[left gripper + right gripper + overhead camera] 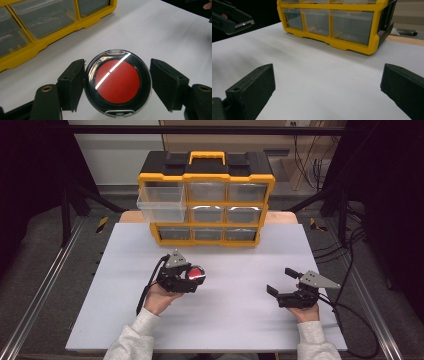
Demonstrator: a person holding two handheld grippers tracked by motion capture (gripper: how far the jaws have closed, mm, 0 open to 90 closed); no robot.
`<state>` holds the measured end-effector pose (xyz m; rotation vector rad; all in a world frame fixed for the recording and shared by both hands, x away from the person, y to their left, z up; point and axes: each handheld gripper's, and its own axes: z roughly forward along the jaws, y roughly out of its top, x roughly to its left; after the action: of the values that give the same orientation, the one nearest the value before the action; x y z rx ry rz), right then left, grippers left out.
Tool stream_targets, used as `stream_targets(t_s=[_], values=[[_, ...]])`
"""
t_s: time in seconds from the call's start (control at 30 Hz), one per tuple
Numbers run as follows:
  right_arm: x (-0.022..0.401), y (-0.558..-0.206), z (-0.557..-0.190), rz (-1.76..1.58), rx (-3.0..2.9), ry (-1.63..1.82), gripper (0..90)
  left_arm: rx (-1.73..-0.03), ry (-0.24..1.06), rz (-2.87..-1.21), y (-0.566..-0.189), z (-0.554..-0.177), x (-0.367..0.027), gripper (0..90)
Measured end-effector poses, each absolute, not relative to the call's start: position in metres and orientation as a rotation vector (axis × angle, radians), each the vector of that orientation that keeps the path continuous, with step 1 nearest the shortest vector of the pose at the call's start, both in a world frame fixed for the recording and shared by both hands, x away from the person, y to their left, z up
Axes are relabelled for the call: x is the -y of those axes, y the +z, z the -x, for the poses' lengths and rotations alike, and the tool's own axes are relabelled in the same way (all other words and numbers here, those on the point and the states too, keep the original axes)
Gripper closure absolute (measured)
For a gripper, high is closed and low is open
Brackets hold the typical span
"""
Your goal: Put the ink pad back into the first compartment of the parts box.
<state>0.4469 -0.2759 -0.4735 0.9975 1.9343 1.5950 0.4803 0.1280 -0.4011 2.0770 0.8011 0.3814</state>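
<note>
A round case (pixel 117 82) with a red centre, a black ring and a clear lid sits between the two jaws of my left gripper (pixel 117 75), which is shut on its sides. In the high view the left gripper (pixel 192 279) holds the round case (pixel 196 274) a little above the white board, left of centre. My right gripper (pixel 281 281) rests to the right near the front, open with nothing between its jaws. The right gripper view shows the right gripper (pixel 328 82) with only bare board in the wide gap.
A yellow and black drawer cabinet (pixel 206 176) stands at the far edge of the white board (pixel 225 320). Its top left clear drawer (pixel 161 202) is pulled out. The cabinet's yellow frame (pixel 50 42) lies close ahead of the left gripper. Cables trail off both grippers.
</note>
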Motion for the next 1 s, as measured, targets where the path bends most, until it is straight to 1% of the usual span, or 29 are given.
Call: stream_targets(t_s=[0.6,1.0], values=[[0.276,-0.473,-0.446,-1.000,-1.930,1.600,0.2,-0.832,0.441,-2.019,-0.375,-0.478,-0.148,29.5],[0.275,-0.473,-0.447,-0.997,-1.932,1.597,0.2,-0.850,0.474,-1.954,-0.351,-0.480,-0.170,29.5]])
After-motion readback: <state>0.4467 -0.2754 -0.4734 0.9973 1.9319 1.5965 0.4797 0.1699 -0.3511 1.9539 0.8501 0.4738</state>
